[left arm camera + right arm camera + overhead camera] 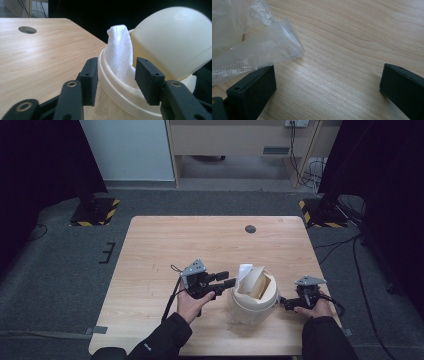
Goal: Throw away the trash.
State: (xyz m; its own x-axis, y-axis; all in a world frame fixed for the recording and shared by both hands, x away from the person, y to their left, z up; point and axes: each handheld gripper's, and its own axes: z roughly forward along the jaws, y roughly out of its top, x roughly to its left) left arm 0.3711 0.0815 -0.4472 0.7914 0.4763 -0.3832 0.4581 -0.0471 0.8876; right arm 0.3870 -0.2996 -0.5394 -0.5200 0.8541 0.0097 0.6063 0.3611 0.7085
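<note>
Cream plastic makes up the small bin [254,302] standing upright near the front edge of the desk [165,245], right of its middle. In the high view its swing lid [257,282] is tipped, and a white tissue [244,271] stands up at the rim on the side toward the left gripper [226,279]. That gripper lies level, held in the person's left hand [192,302], its fingers pointing right at the bin's top edge. The right gripper [286,304] sits low by the bin's right side near the desk's front right corner, held in the right hand [315,309], pointing left.

In the left gripper view, the fingers [90,80] are spread apart, one on either side of the bin's rim [120,87] where the tissue [120,53] rises; they are close to the rim, but I cannot tell whether they touch it. The tissue stands upright, its long axis vertical, leaning against the domed lid [172,37]. A round hole [27,30] shows in the desk top further off.

In the right gripper view, the fingers [252,90] are wide open just over the bare wood [342,65], holding nothing. A fold of clear plastic bag [257,52] hangs over one finger and appears to brush it.
</note>
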